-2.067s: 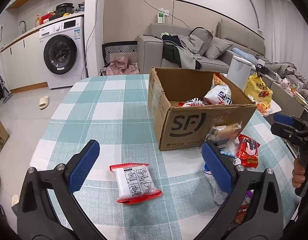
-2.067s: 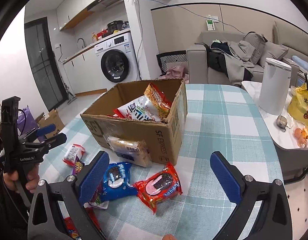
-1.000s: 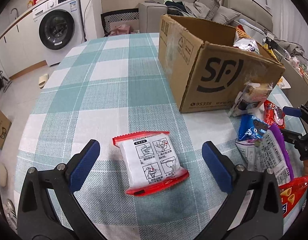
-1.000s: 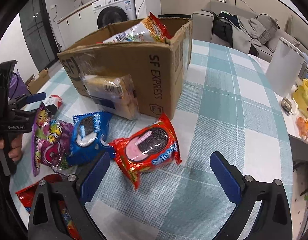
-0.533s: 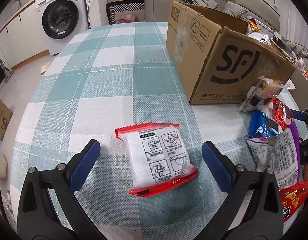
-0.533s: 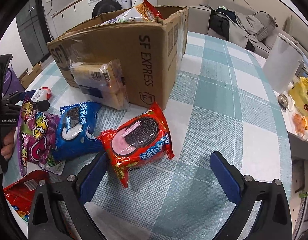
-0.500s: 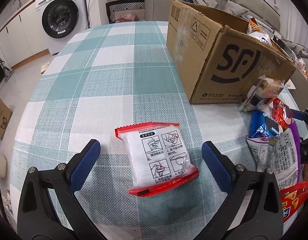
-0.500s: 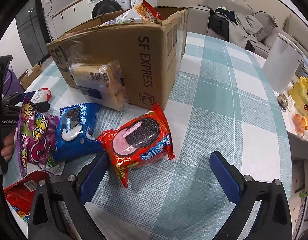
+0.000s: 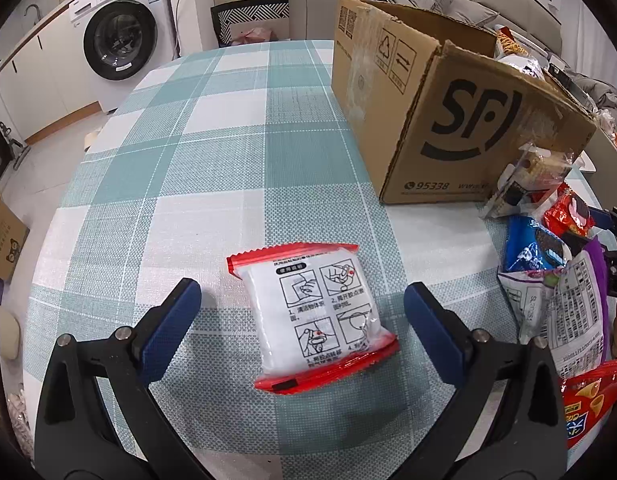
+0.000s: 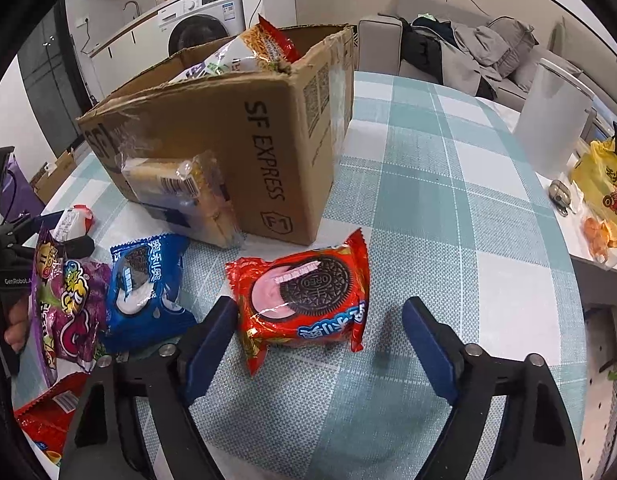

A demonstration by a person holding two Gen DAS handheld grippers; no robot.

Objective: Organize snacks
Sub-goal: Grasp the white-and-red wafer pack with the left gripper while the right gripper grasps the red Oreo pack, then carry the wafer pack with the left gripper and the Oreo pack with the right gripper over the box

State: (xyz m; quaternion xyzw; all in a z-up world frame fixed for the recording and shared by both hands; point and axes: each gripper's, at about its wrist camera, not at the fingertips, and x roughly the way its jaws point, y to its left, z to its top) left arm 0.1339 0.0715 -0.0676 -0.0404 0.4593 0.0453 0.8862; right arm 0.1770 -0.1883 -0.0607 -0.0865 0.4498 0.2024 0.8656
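Observation:
A white snack packet with red ends lies on the checked tablecloth. My left gripper is open, its blue pads on either side of the packet, apart from it. A red Oreo pack lies on the cloth in front of the SF cardboard box, also seen in the left wrist view. My right gripper is open, with the Oreo pack between its pads, not clamped. The box holds several snack bags.
A blue Oreo pack, a purple candy bag, a clear biscuit pack and a red chip bag lie left of the red Oreo pack. A white kettle and a yellow bag stand on a side counter at right.
Both grippers have moved forward and down toward the table. The white packet now sits between the left pads and the red Oreo pack between the right pads. Both stay open.

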